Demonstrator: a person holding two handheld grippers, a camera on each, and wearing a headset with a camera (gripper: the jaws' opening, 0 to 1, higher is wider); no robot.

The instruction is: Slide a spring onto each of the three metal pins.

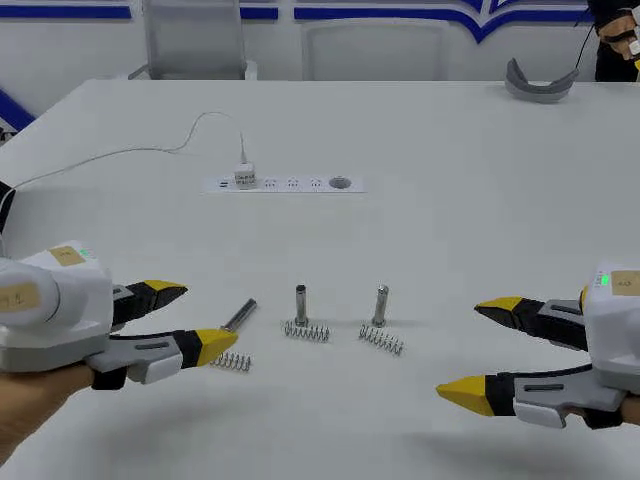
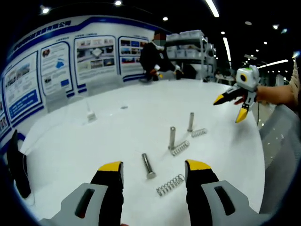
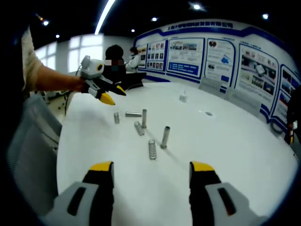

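Left hand-held gripper point(image 1: 200, 318) and right hand-held gripper point(image 1: 462, 348): jaws wide apart, apparently gripping nothing.

Three pins point(image 1: 240, 314) point(image 1: 301, 304) point(image 1: 381, 303), two upright and one lying; three springs point(image 1: 232, 361) point(image 1: 306, 331) point(image 1: 381, 340); two grippers point(image 1: 211, 314) point(image 1: 457, 348); one power strip point(image 1: 285, 184) with one charger point(image 1: 243, 176); two chairs point(image 1: 195, 40) point(image 1: 375, 50); one table point(image 1: 450, 200).

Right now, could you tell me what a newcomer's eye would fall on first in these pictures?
The left gripper and the right gripper, yellow-tipped and open, hover over the white table. Between them two pins stand upright, a third pin lies flat, with three springs loose beside them.
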